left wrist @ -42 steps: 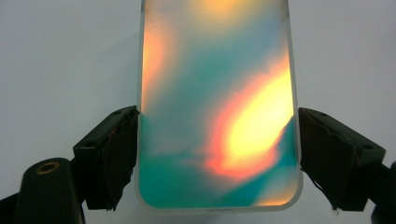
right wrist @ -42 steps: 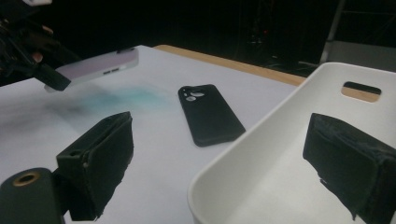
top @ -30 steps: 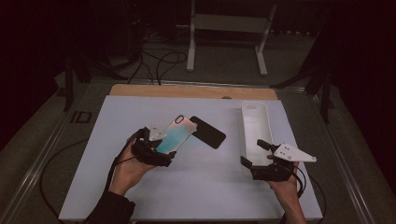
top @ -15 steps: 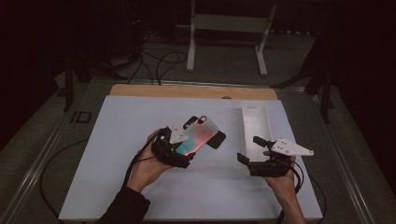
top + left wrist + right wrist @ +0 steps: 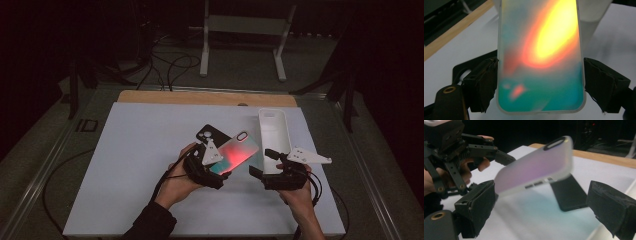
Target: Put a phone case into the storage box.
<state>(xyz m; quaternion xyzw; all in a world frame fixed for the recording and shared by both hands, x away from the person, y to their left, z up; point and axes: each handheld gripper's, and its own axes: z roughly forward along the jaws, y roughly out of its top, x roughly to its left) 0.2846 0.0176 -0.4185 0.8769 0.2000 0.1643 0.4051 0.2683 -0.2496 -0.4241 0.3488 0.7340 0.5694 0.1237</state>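
A translucent phone case (image 5: 236,152) with a red and teal sheen hangs tilted above the white table, camera cut-out at its far end. My left gripper (image 5: 220,169) is shut on its near end; in the left gripper view the two black pads (image 5: 484,82) press on the long edges of the case (image 5: 541,55). A black phone (image 5: 207,133) lies flat on the table behind it. My right gripper (image 5: 263,162) stands open just to the right. In the right gripper view the case (image 5: 534,167) hovers ahead of the open jaws, with the black phone (image 5: 569,195) beyond.
A white oblong case or tray (image 5: 274,131) lies lengthways right of centre, its near end by my right gripper. The white table top (image 5: 140,165) has a wooden strip (image 5: 200,97) along its far edge. A metal stand (image 5: 240,30) and cables are on the floor beyond.
My left hand has carried the sheen case to the right, from left of the black phone to close beside my right gripper. The right hand has hardly moved.
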